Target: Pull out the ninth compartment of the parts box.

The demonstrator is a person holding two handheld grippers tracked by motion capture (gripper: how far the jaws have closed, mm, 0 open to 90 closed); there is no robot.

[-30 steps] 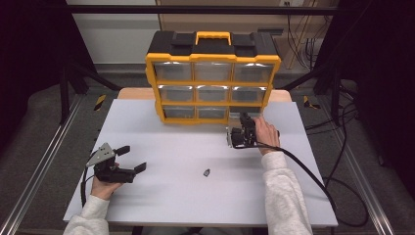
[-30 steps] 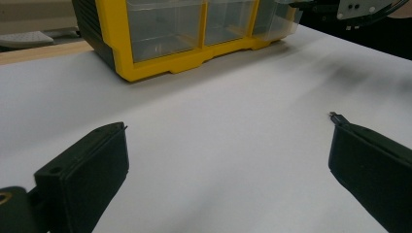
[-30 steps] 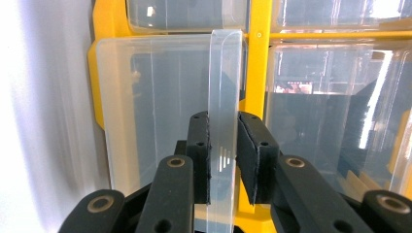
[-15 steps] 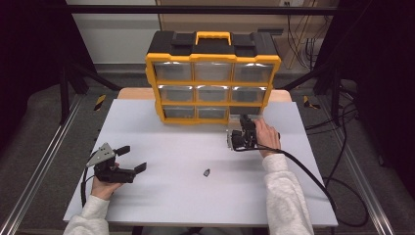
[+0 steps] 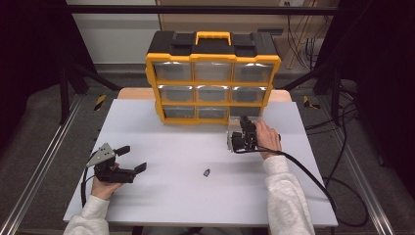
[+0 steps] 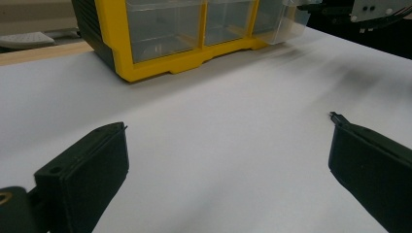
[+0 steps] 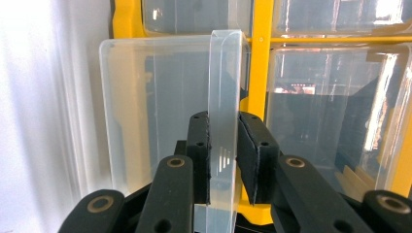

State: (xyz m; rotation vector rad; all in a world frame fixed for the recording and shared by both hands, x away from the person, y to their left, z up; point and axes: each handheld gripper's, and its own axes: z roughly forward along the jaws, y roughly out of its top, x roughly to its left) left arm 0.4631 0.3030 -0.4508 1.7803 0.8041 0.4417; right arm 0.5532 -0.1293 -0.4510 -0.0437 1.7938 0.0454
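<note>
A yellow and black organizer [image 5: 213,83] with clear drawers stands at the back of the white table [image 5: 195,196]. Its bottom right clear drawer [image 5: 235,128] is pulled partly out. My right gripper [image 5: 241,138], turned on its side, is shut on that drawer's front lip [image 7: 224,97], and both pads [image 7: 200,160] press on the clear plastic. My left gripper [image 5: 133,158] rests at the near left of the table with its jaws wide apart and nothing between them. The left gripper view shows the left gripper [image 6: 228,145] facing the organizer [image 6: 160,43] and the drawer [image 6: 286,19].
A small dark part [image 5: 206,172] lies on the table between the two hands. The right gripper's black cable [image 5: 313,181] trails off the table's right edge. Metal rails [image 5: 44,161] run along both sides, and cables lie on the floor at the right.
</note>
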